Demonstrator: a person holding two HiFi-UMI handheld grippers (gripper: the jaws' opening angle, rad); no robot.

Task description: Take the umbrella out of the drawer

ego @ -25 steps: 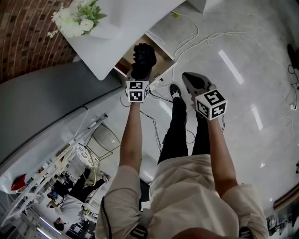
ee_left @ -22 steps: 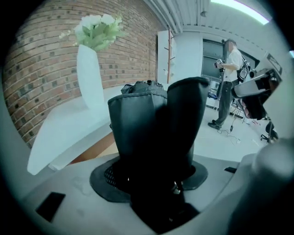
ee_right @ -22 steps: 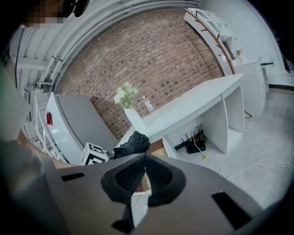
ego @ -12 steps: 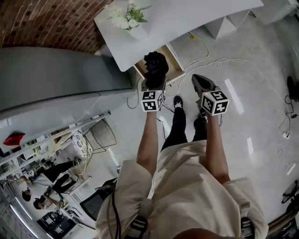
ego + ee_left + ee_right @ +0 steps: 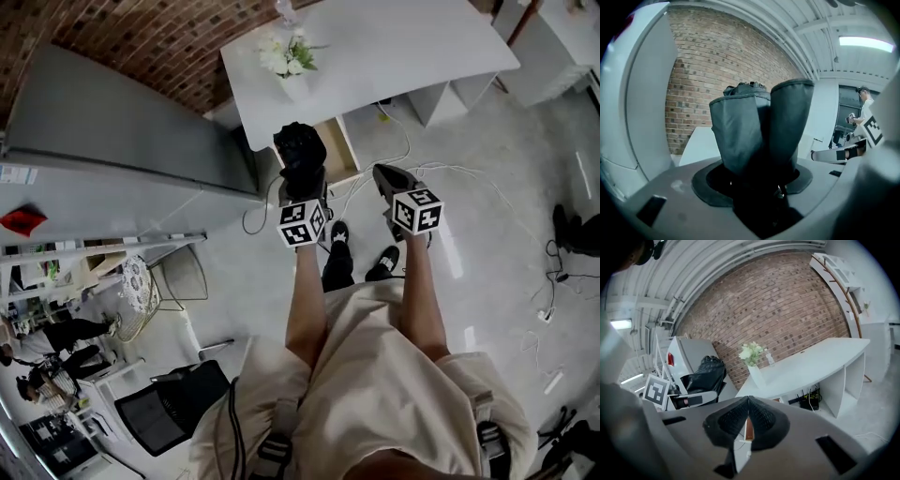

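My left gripper (image 5: 302, 187) clamped on black umbrella (image 5: 757, 126), umbrella in air, out of open drawer (image 5: 339, 152) under desk (image 5: 394, 47). My right gripper (image 5: 748, 420) jaws pressed together, nothing between, beside left.

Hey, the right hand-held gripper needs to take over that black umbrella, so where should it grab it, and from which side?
Probably the free upper part of the folded umbrella, which sticks out past the left hand-held gripper clamped on its lower end. Bring the right hand-held gripper in from its own side, with its shut jaws opened first. The bundle is narrow and unobstructed there.
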